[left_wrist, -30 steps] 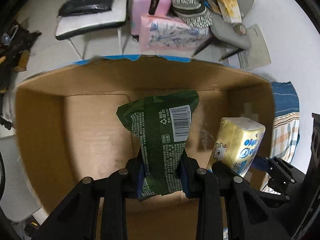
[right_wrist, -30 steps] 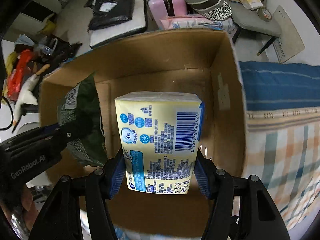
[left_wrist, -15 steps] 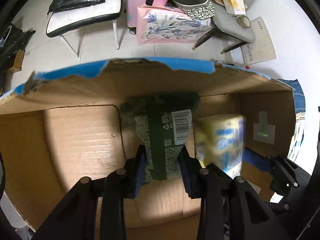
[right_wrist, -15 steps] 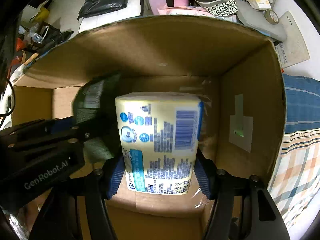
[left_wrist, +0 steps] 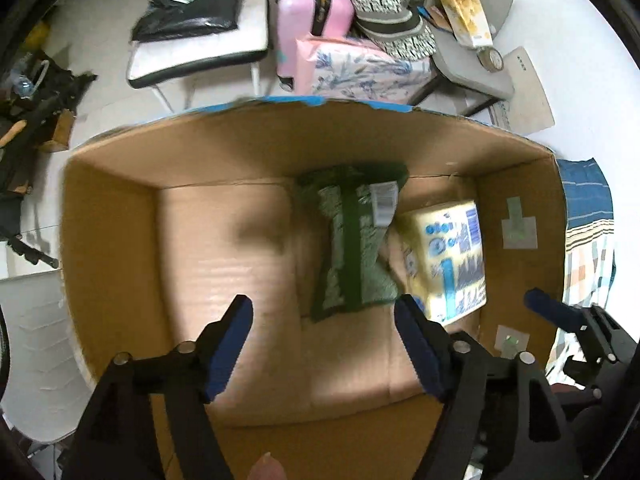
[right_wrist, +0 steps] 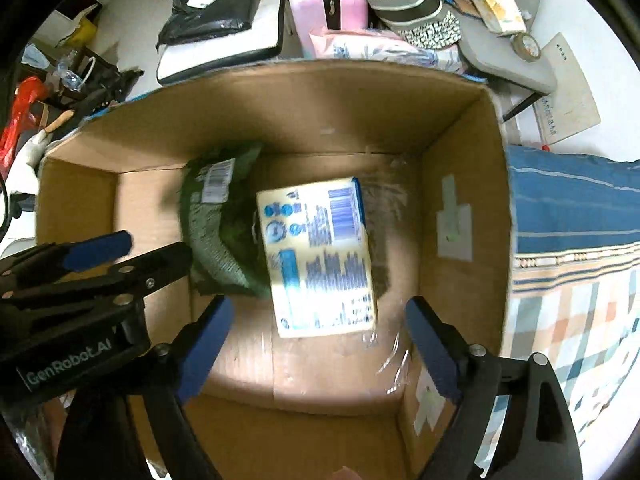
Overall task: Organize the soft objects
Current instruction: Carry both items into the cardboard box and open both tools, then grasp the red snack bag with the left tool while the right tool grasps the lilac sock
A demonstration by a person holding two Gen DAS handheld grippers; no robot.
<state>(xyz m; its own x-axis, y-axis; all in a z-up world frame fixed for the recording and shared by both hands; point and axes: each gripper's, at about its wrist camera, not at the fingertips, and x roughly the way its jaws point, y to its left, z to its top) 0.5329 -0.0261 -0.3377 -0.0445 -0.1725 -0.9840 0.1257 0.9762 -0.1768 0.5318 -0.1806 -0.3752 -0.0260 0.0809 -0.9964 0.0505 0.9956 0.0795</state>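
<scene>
A green snack bag (left_wrist: pixel 352 240) lies on the floor of an open cardboard box (left_wrist: pixel 120 240), next to a yellow tissue pack (left_wrist: pixel 448 256) to its right. My left gripper (left_wrist: pixel 324 316) is open and empty above the box, short of the bag. In the right wrist view, the tissue pack (right_wrist: pixel 320 256) lies partly over the green bag (right_wrist: pixel 216 224) in the box (right_wrist: pixel 460 208). My right gripper (right_wrist: pixel 316 320) is open and empty just above the pack. The left gripper's body (right_wrist: pixel 80 276) shows at the left of that view.
Beyond the box stand a pink suitcase (left_wrist: pixel 308 16), a floral pink pack (left_wrist: pixel 360 68), a chair with a black bag (left_wrist: pixel 192 12) and a grey chair with hats and papers (left_wrist: pixel 472 28). A blue striped and checked cloth (right_wrist: pixel 572 248) lies right of the box.
Both grippers opened and let go: the green bag and the yellow tissue pack dropped onto the box floor. Both grippers have pulled back upward.
</scene>
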